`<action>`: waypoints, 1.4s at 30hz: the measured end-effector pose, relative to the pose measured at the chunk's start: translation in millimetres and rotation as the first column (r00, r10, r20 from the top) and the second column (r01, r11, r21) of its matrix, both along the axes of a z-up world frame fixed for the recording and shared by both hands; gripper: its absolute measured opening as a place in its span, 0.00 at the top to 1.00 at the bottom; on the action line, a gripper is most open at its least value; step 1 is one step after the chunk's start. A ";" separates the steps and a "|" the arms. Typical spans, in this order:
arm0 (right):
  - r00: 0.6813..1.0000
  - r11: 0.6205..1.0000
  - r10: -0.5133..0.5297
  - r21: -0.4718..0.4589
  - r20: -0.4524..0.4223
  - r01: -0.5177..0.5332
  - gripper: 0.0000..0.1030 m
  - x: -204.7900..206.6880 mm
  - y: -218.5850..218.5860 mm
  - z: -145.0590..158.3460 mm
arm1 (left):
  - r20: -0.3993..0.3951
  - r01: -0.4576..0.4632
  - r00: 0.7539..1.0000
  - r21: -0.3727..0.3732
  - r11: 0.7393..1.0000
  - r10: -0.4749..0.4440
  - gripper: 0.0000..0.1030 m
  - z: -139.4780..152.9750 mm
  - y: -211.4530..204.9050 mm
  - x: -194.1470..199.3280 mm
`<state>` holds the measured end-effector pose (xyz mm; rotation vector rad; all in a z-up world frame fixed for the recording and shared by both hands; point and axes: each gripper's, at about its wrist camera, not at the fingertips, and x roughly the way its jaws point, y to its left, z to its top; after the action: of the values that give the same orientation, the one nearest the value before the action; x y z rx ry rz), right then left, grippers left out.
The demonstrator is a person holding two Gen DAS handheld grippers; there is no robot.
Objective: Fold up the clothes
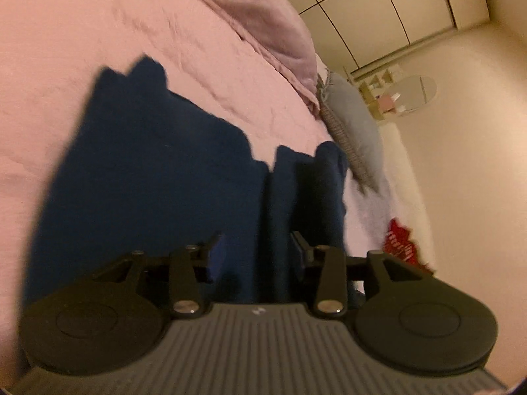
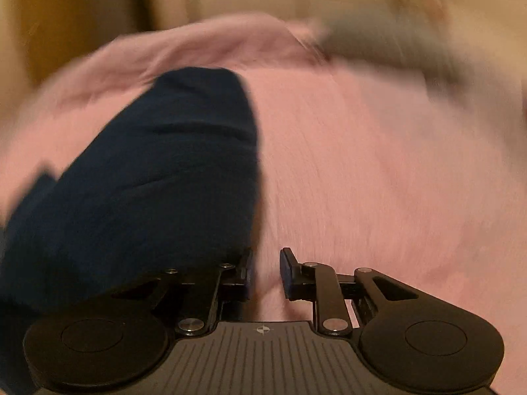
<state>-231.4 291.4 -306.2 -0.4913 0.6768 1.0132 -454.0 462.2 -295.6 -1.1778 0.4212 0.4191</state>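
Left gripper (image 1: pixel 257 256) parted over navy garment (image 1: pixel 148 171), pads clear of cloth. Right gripper (image 2: pixel 266 271) released, nothing between pads. Pink bedspread (image 1: pixel 66 33) underneath, wardrobe doors (image 1: pixel 378 10) beyond. Garment dark, partly folded, lying flat on bedspread, blurred in right view.

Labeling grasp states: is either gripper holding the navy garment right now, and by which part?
Neither. The left gripper is open over the navy garment, its fingers not pressing on it. The right gripper is open over the pink bedding, beside the garment.
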 end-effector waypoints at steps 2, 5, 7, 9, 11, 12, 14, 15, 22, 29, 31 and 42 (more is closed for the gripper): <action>0.998 0.999 0.053 -0.011 0.018 -0.053 0.95 -9.5 6.5 -2.0 | 0.003 0.014 1.000 -0.009 1.000 -0.014 0.61 -3.2 3.8 11.1; 0.995 0.999 0.033 0.036 -0.098 -0.029 0.95 3.6 -2.4 -4.5 | -0.042 0.049 0.998 -0.001 0.999 -0.049 0.58 -8.7 7.5 27.5; 0.980 0.997 0.018 0.078 -0.199 -0.002 0.95 17.5 -17.0 -2.1 | -0.044 0.074 0.996 -0.005 0.997 -0.075 0.57 -13.8 8.8 37.3; 0.946 0.992 0.002 0.121 -0.325 0.039 0.95 31.8 -26.7 -4.3 | -0.011 0.099 0.995 -0.030 0.995 -0.099 0.57 -18.7 9.7 46.6; 0.910 0.985 -0.005 0.154 -0.414 0.076 0.95 40.4 -38.5 -2.4 | 0.047 0.126 0.991 -0.069 0.990 -0.123 0.56 -22.9 11.0 54.7; 0.893 0.981 -0.007 0.169 -0.449 0.093 0.95 43.4 -44.8 -0.5 | 0.074 0.132 0.989 -0.096 0.987 -0.125 0.56 -26.2 12.6 58.2; 0.868 0.975 -0.012 0.188 -0.496 0.121 0.95 47.5 -51.2 -1.0 | 0.113 0.133 0.986 -0.130 0.983 -0.118 0.54 -31.2 15.7 61.7; 0.856 0.971 -0.015 0.196 -0.517 0.135 0.95 50.4 -53.2 -2.5 | 0.133 0.134 0.984 -0.146 0.980 -0.115 0.54 -33.7 17.0 62.8; 0.762 0.942 -0.045 0.227 -0.646 0.249 0.95 73.1 -67.2 -2.7 | 0.259 0.194 0.955 -0.172 0.966 -0.146 0.47 -33.0 19.0 71.0; 0.771 0.945 -0.051 0.219 -0.635 0.243 0.95 68.6 -66.5 4.4 | 0.154 0.264 0.955 -0.057 0.963 -0.253 0.44 -23.8 10.5 89.9; 0.764 0.944 -0.054 0.217 -0.643 0.249 0.95 70.8 -65.1 1.0 | 0.098 0.278 0.957 -0.025 0.960 -0.274 0.45 -24.0 9.9 95.1; 0.785 0.965 -0.065 0.162 -0.616 0.207 0.95 73.1 -51.8 7.2 | 0.076 0.292 0.950 0.136 0.947 -0.304 0.81 -3.1 -3.9 93.1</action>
<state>-158.4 239.6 -299.0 0.1045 1.1409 1.0958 -361.0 458.3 -298.7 -0.9900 0.4748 0.1220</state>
